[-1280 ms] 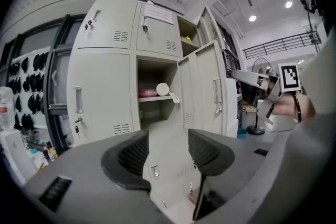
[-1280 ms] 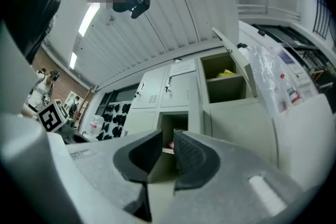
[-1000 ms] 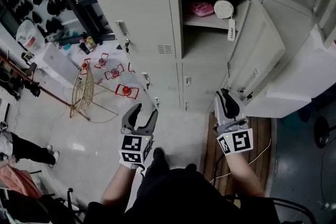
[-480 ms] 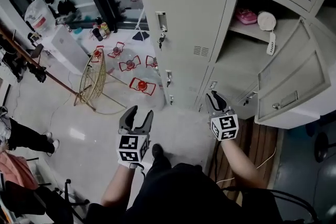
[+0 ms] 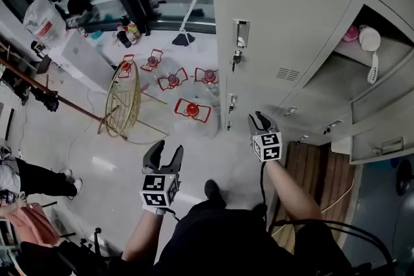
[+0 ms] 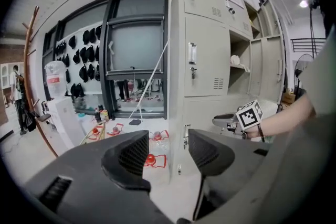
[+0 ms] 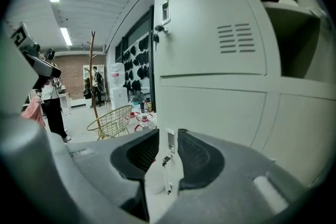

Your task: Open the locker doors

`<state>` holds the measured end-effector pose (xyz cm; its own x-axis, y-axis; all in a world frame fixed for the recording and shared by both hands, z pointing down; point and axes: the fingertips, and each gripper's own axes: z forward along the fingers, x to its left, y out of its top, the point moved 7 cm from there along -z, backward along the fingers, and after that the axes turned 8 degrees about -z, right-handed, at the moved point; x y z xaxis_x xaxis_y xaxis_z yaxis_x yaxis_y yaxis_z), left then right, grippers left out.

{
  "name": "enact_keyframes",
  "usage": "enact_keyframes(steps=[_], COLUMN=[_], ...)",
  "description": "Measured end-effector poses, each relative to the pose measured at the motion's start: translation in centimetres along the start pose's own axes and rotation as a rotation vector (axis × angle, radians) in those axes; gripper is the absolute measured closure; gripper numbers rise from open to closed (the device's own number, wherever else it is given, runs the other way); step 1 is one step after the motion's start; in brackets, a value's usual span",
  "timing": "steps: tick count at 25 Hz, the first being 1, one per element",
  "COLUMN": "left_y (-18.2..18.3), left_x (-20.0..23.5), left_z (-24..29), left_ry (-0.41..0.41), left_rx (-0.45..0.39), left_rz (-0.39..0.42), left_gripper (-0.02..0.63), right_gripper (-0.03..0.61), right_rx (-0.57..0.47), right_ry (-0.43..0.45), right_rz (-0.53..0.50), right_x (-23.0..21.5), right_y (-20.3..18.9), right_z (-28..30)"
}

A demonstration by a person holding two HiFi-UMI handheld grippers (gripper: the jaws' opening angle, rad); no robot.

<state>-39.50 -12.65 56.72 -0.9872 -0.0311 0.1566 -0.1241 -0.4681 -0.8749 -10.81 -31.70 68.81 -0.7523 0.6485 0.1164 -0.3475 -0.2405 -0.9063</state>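
Note:
The grey lockers stand at the upper right. The upper left door is closed, with a key under its handle. Below it is a closed lower door, whose small handle has a key hanging. My right gripper is close in front of that lower door. In the right gripper view the handle shows between the opening jaws, and the pads do not press on it. My left gripper hangs open over the floor, holding nothing.
One locker to the right stands open, with a pink thing and a white round thing on its shelf; an open door juts out below. A gold wire basket and red-framed bottles sit on the floor. A wooden pallet lies by my feet.
The view has swung left along the lockers. My right gripper has left the open door at the right, come to the lower left door's handle, and its jaws have spread. The left gripper stayed open.

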Motion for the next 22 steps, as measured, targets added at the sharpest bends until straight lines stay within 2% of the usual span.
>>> enact_keyframes(steps=[3, 7, 12, 16, 22], left_y=[-0.6, -1.2, -2.7, -3.3, -4.1], left_x=[3.3, 7.0, 9.2, 9.1, 10.7], left_z=[-0.3, -0.2, 1.0, 1.6, 1.0], left_ry=[0.018, 0.034, 0.055, 0.035, 0.053], left_rx=[0.033, 0.074, 0.106, 0.128, 0.15], left_rz=[0.007, 0.037, 0.041, 0.065, 0.064], left_gripper=[0.38, 0.38, 0.38, 0.38, 0.38], right_gripper=[0.468, 0.462, 0.448, 0.431, 0.431], right_rx=[0.028, 0.035, 0.054, 0.055, 0.064], right_ry=[0.0, -0.032, -0.038, -0.059, -0.081], right_rz=[0.034, 0.142, 0.23, 0.219, 0.152], right_x=[1.8, 2.8, 3.5, 2.8, 3.5], right_y=[-0.7, -1.7, -4.3, -5.0, -4.5], right_z=[4.5, 10.0, 15.8, 18.4, 19.8])
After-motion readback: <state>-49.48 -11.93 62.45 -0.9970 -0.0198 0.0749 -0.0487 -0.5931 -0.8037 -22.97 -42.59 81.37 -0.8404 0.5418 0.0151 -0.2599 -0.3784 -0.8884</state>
